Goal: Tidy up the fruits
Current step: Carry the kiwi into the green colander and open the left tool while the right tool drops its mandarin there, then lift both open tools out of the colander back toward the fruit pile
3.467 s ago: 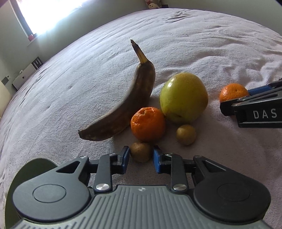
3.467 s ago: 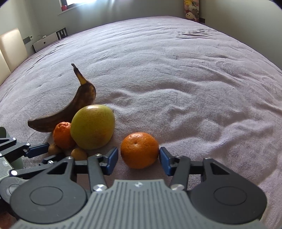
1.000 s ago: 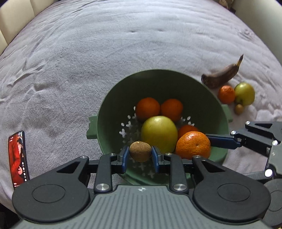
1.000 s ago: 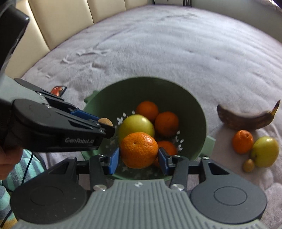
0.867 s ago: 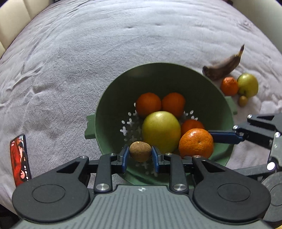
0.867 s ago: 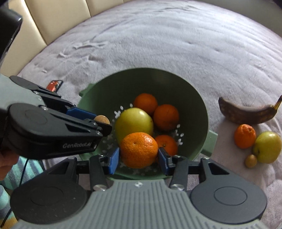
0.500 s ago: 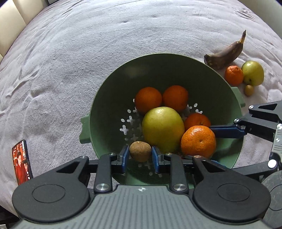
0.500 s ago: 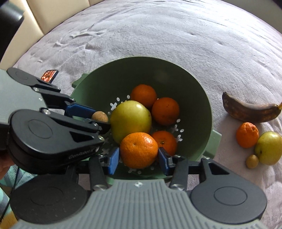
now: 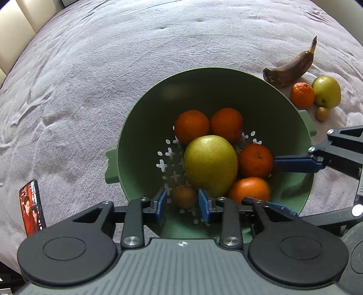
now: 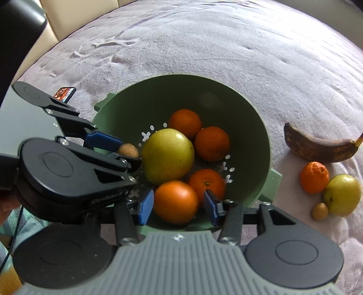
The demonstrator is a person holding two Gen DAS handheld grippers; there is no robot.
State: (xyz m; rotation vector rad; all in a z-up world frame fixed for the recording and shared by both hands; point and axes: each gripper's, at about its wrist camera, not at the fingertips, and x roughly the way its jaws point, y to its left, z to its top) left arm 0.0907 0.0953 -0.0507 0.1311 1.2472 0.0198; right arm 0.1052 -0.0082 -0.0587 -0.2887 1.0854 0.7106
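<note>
A grey plush cloth [image 9: 113,68] spreads everywhere, cream cushions [image 10: 74,15] at 11 o'clock. In the green colander [image 9: 145,118], left gripper [image 9: 182,202] and right gripper [image 10: 178,205] gape around a kiwi [image 9: 185,196] and mandarin [image 10: 175,202]; contact is unclear. A phone [image 9: 31,206] is partly hidden.

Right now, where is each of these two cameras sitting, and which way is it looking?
Left wrist view: rides the left gripper, looking down its jaws into the green colander; the right gripper intrudes at right.
Right wrist view: rides the right gripper, looking down at the colander; the left gripper crosses at left.
Shared: colander, its yellow-green apple, the brown banana, a phone.
</note>
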